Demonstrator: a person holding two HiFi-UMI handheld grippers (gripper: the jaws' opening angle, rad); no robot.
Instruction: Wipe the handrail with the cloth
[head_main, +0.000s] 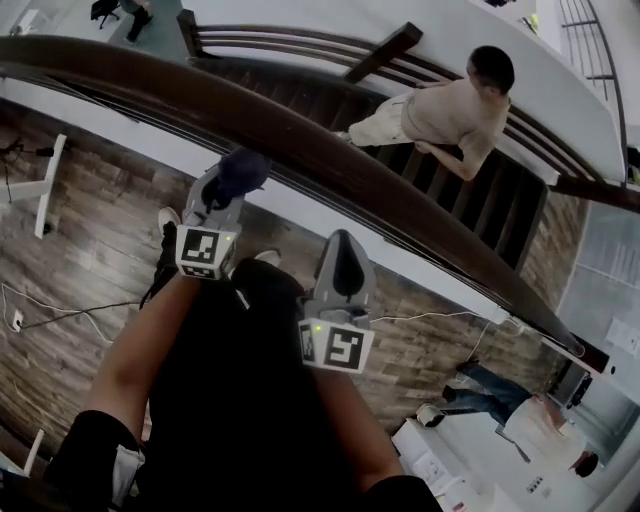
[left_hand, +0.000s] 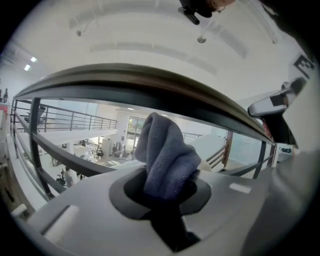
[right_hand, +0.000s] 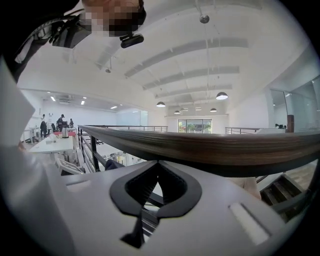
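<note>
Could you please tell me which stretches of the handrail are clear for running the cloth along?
The handrail is bare from the cloth in the left hand-held gripper to the view's left edge, and past the right hand-held gripper to its far end. The short stretch between them is crowded.

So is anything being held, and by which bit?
The left gripper pinches the blue cloth by its bunched end. The right gripper holds nothing.
</note>
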